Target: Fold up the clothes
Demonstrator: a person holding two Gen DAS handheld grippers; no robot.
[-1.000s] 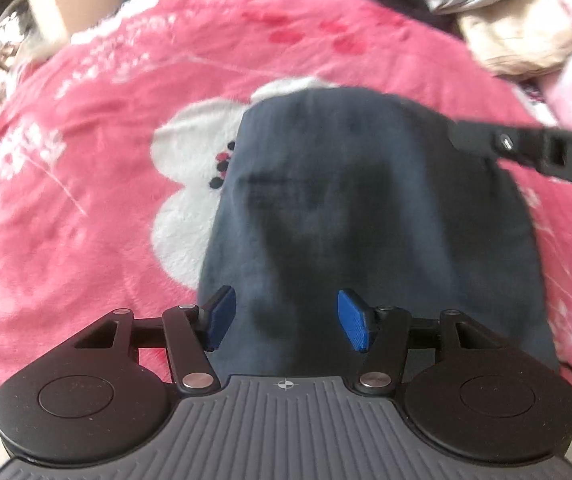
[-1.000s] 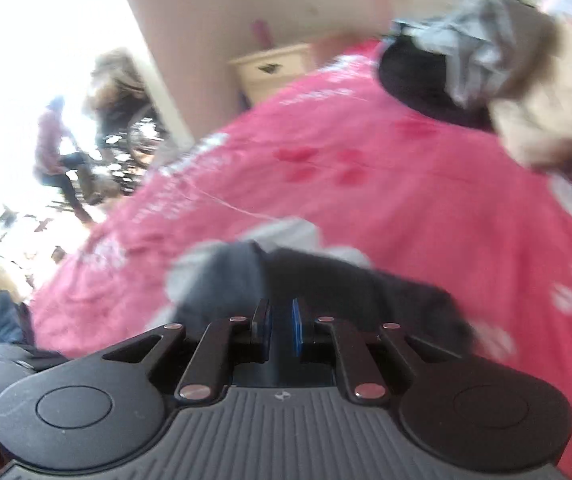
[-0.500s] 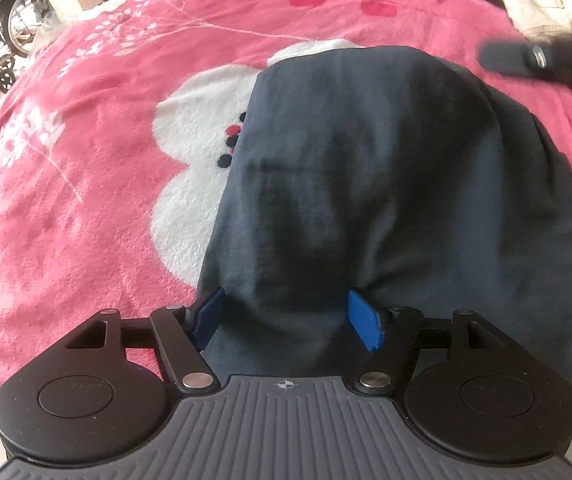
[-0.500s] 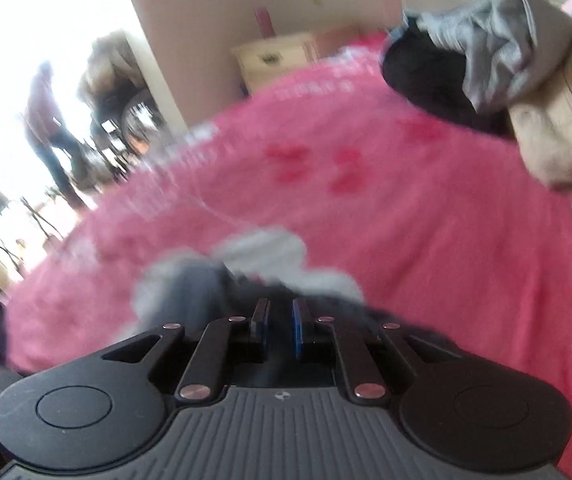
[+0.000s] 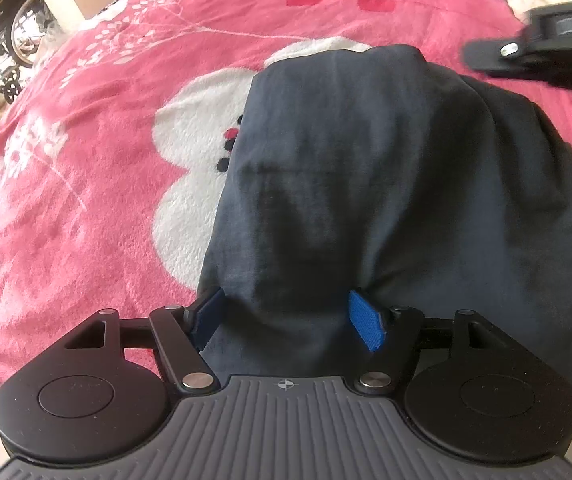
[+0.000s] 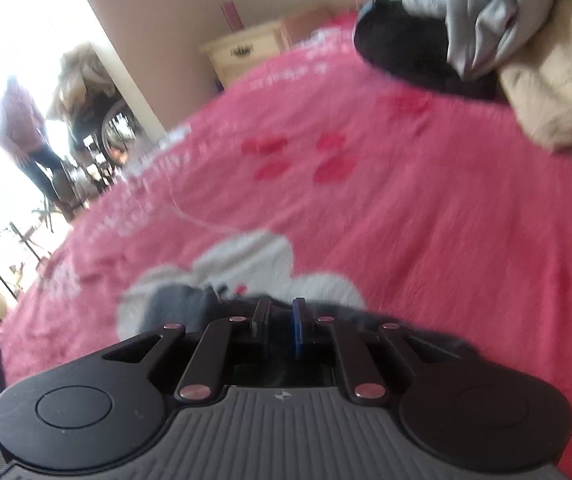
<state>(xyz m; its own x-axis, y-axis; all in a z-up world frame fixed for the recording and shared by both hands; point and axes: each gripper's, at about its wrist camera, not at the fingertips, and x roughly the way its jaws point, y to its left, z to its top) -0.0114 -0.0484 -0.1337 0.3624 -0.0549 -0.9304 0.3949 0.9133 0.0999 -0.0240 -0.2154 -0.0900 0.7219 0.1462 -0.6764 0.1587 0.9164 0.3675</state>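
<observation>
Dark navy cloth, the garment (image 5: 386,184), lies spread on the pink blanket (image 5: 85,200), partly over its white cartoon print (image 5: 189,152). My left gripper (image 5: 286,320) has just been widening its jaws; they stand apart with a fold of the garment between the blue pads (image 5: 366,326), unclamped. My right gripper (image 6: 281,320) has its jaws nearly together at the garment's far edge; whether cloth is pinched I cannot tell. Beyond, a clothes pile (image 6: 486,40) sits on the blanket.
</observation>
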